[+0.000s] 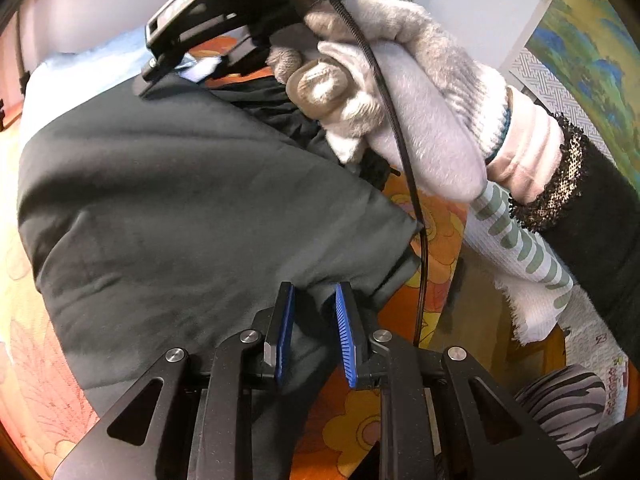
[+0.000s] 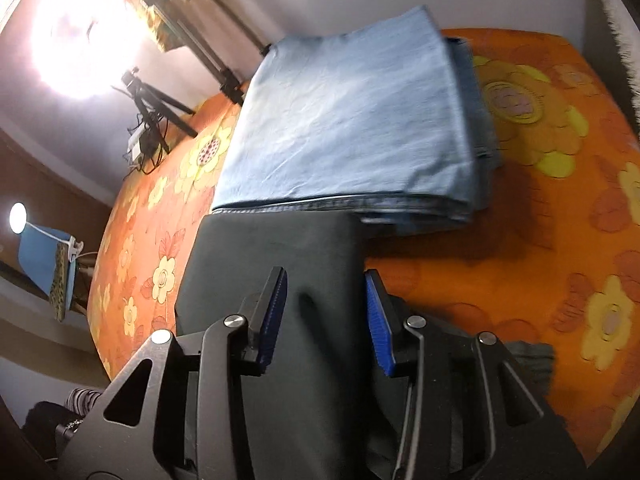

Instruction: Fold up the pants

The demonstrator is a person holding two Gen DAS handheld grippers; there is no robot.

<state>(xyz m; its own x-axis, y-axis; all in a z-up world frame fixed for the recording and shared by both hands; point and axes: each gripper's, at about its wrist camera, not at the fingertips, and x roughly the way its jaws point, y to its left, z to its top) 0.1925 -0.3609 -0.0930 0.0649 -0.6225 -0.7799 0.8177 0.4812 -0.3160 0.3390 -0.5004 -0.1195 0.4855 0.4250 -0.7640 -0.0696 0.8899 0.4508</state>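
Here, one dark pants (image 2: 276, 248) adjoins one folded blue jeans stack (image 2: 348, 120).

Pale walls, a glaring light (image 2: 86, 36) (blown out) — tripod (image 2: 154, 110) beside the orange flowered bedspread (image 2: 532, 236).

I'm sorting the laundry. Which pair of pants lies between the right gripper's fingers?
The dark grey pants, nearest the right gripper; the folded light blue jeans lie beyond them on the orange floral sheet.
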